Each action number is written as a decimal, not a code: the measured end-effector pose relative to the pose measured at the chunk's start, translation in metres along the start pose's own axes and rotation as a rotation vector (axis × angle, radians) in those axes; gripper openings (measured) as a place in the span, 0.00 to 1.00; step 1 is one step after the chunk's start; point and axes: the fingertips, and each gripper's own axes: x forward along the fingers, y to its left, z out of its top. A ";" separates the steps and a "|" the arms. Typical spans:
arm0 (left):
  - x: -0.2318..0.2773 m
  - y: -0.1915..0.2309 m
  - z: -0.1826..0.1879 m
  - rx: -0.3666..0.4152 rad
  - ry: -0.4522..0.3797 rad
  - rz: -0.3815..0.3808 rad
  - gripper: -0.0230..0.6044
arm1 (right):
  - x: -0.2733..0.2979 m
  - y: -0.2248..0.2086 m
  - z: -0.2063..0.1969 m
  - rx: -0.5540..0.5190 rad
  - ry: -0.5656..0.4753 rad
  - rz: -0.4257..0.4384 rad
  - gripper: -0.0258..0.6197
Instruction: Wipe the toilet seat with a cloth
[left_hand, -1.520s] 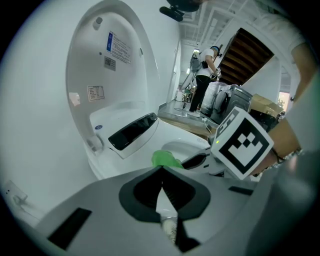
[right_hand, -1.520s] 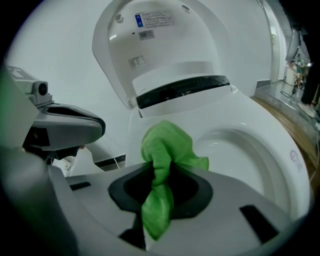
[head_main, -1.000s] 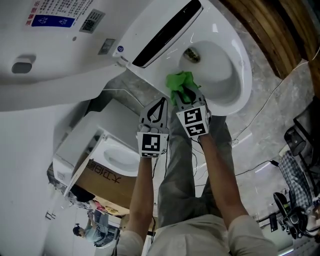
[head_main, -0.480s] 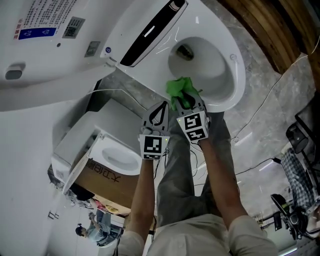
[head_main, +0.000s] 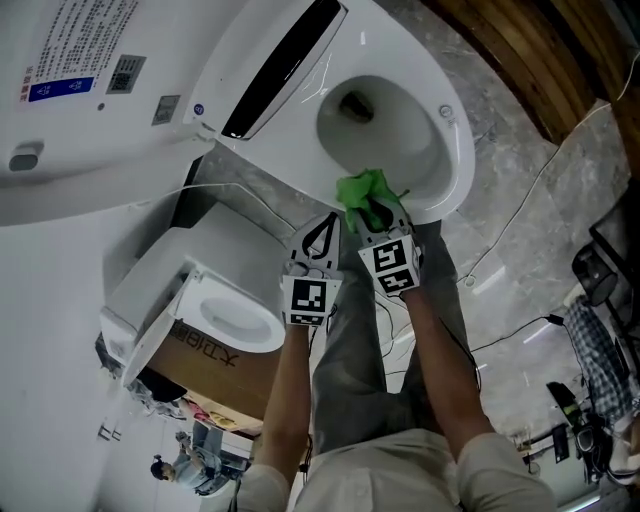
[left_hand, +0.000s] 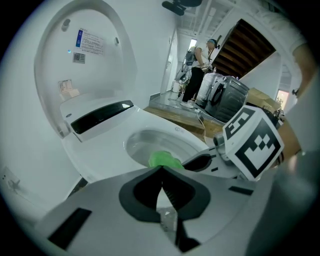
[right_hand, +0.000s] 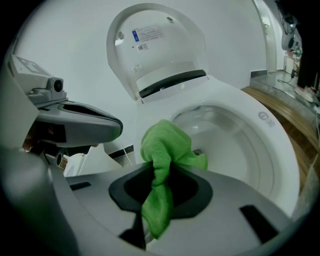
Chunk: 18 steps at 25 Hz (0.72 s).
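The white toilet's seat rim (head_main: 456, 150) rings the bowl, with the lid (head_main: 100, 110) raised. A crumpled green cloth (head_main: 362, 190) rests on the rim's near side. My right gripper (head_main: 375, 214) is shut on that cloth (right_hand: 165, 150), which bulges out past the jaws over the rim (right_hand: 270, 145). My left gripper (head_main: 322, 232) hovers just left of it, off the seat, shut with nothing in it. In the left gripper view the cloth (left_hand: 164, 160) shows past the closed jaw tips (left_hand: 161, 172).
A second white toilet in a cardboard box (head_main: 225, 320) sits at the lower left. Cables (head_main: 520, 230) trail over the marble floor to the right. Dark wood panelling (head_main: 540, 60) runs behind the bowl. A person (left_hand: 197, 70) stands far off beside bins (left_hand: 225, 97).
The right gripper has slid the green cloth along the near rim towards the bowl's front. The left gripper stayed beside it, still shut.
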 end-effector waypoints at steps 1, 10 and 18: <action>0.001 -0.003 0.000 0.001 0.002 -0.002 0.06 | -0.003 -0.002 -0.003 0.003 0.002 0.000 0.18; 0.014 -0.029 0.004 0.003 0.020 -0.018 0.06 | -0.028 -0.026 -0.023 0.017 0.024 0.003 0.18; 0.027 -0.055 0.002 0.001 0.051 -0.039 0.06 | -0.050 -0.049 -0.038 0.041 0.036 0.001 0.18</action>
